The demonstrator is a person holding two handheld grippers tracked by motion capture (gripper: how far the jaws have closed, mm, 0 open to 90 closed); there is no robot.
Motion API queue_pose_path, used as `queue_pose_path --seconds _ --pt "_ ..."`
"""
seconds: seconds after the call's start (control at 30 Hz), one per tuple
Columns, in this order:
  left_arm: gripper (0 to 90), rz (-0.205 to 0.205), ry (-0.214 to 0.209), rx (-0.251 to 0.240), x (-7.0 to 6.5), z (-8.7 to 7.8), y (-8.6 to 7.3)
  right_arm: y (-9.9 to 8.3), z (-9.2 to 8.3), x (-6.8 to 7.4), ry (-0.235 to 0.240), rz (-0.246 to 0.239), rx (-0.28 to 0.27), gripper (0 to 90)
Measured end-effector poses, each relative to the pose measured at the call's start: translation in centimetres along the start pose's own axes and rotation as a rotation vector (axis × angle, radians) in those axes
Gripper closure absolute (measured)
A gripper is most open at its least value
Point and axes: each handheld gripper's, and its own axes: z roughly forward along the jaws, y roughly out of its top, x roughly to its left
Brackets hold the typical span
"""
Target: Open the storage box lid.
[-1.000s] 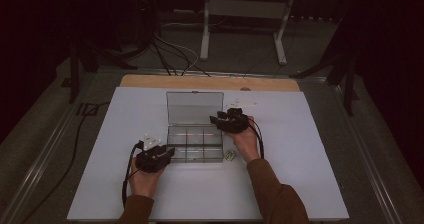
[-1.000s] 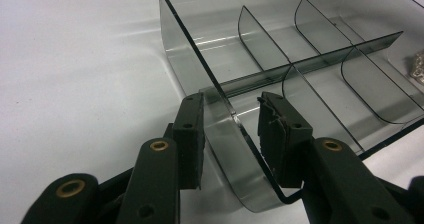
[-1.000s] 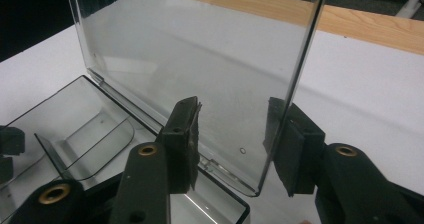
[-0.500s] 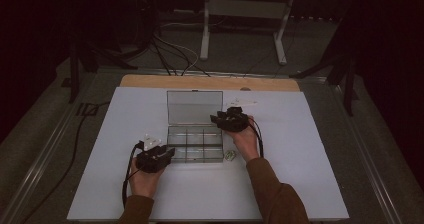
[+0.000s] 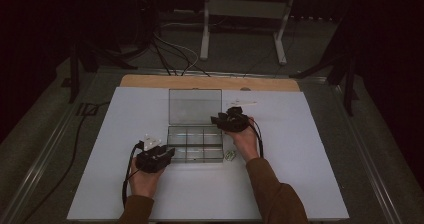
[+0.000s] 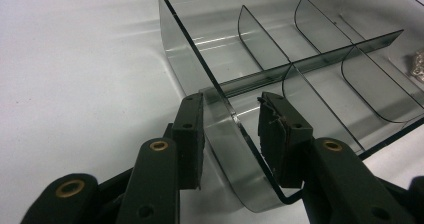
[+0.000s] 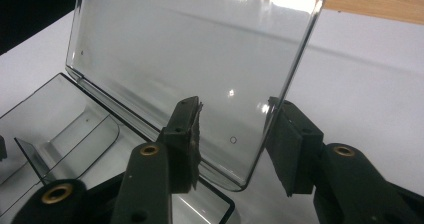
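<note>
i am steadying the clear box (image 5: 195, 144) at bench centre, left gripper (image 6: 230, 134) jaws straddling its 7 o'clock corner wall, grip uncertain; right gripper (image 7: 235, 134) jaws, just opening, are bracketing the upright lid (image 7: 200, 59); i'd move it slowly.

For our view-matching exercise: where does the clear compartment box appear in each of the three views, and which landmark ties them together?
High view: clear compartment box at the table's centre, lid raised.
Left gripper view: upper right, its near corner between the jaws.
Right gripper view: base at lower left, lid upright through the middle.
Shared landmark: the curved dividers inside the base.
</note>
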Motion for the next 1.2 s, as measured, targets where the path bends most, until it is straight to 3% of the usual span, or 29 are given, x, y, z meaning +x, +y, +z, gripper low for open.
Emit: queue_pose_path --seconds 0.37,0.7,0.93,1.2 --pt "68.5 0.004 -0.002 0.0 0.1 -0.1 0.0 -0.2 0.0 -0.3 0.01 0.032 0.012 55.1" --pt "69.6 0.006 -0.004 0.002 0.1 -0.1 0.0 -0.5 0.1 -0.8 0.044 0.113 0.037 51.8" --pt "69.6 0.006 -0.003 0.002 0.1 -0.1 0.0 -0.6 0.1 -1.2 0.03 0.145 0.049 48.1" --pt "69.7 0.007 -0.003 0.002 0.1 -0.1 0.0 -0.7 0.1 -1.2 0.014 0.139 0.047 43.2"
